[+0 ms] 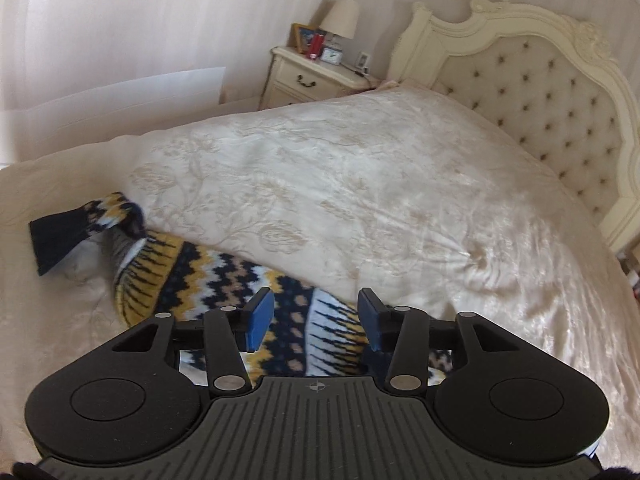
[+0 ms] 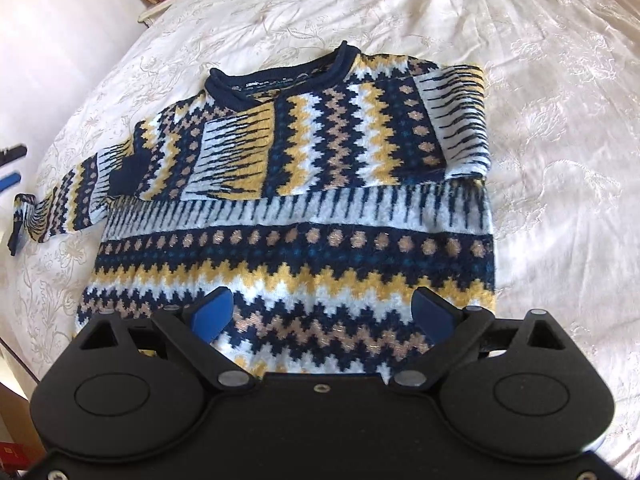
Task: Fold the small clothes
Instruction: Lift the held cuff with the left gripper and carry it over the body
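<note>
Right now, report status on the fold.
Left claw open, right claw open, both empty. Patterned sweater flat on bedspread, both sleeves folded in. Nothing blocking.

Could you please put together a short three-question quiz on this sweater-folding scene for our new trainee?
1. True or false: the right claw is open above the sweater.
2. Which sleeve is already folded across the chest: the one by the yellow cuff or the one with the navy cuff?
3. What does the sweater lie on?

Key: 1 true. 2 the yellow-cuff one. 3 a cream bedspread.
</note>
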Available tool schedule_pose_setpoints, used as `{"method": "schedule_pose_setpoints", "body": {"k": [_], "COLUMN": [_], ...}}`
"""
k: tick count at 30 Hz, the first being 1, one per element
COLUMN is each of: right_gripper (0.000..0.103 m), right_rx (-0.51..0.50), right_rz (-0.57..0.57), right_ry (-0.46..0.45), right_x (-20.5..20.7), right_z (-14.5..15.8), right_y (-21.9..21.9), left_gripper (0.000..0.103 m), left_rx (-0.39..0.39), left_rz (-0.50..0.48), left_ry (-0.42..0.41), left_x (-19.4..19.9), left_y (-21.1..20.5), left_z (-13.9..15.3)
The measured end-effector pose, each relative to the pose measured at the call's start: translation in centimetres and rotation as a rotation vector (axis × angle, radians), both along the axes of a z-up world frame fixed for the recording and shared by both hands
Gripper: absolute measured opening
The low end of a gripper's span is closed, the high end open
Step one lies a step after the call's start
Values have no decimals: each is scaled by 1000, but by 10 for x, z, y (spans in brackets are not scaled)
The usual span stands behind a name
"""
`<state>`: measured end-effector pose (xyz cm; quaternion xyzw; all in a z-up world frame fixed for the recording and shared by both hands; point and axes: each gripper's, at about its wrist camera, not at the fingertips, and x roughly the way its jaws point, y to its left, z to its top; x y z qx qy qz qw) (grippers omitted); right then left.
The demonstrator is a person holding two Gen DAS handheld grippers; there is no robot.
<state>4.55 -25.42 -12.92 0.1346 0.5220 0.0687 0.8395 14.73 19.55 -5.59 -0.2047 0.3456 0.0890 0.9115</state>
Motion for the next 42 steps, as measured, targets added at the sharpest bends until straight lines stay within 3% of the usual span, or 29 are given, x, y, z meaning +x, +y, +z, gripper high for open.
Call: {"method": "schedule_pose_setpoints", "body": {"k": [5,8,17,26,31,34,37,42], "right_gripper": [97,97,97,97,97,97,97,97], "right_rx": [12,30,26,9,4,3,4,10], "right_rz": [2,2,15,-31,-42,-37,-21,10], "right_ry": [-5,-1,1,13,24,27,28,22], "right_x": [4,8,14,13,13,14,15,16], "right_z": [4,5,7,9,8,7,7,8], "right_y": [22,40,79,82,83,86,90,90], "left_gripper": [55,56,58,58,57,53,10,8], "left_rx": [-66,-57,16,-222,-311,-402,-404,-232], "left_rz": [164,222,162,385,471,508,539,384], "left_ry": [31,48,120,61,56,66,66,11], "left_x": [-1,4,34,33,29,24,18,16], "left_y": [59,85,104,151,173,186,189,170], "left_z": [-10,-15,-34,-50,-58,-67,-68,-38]}}
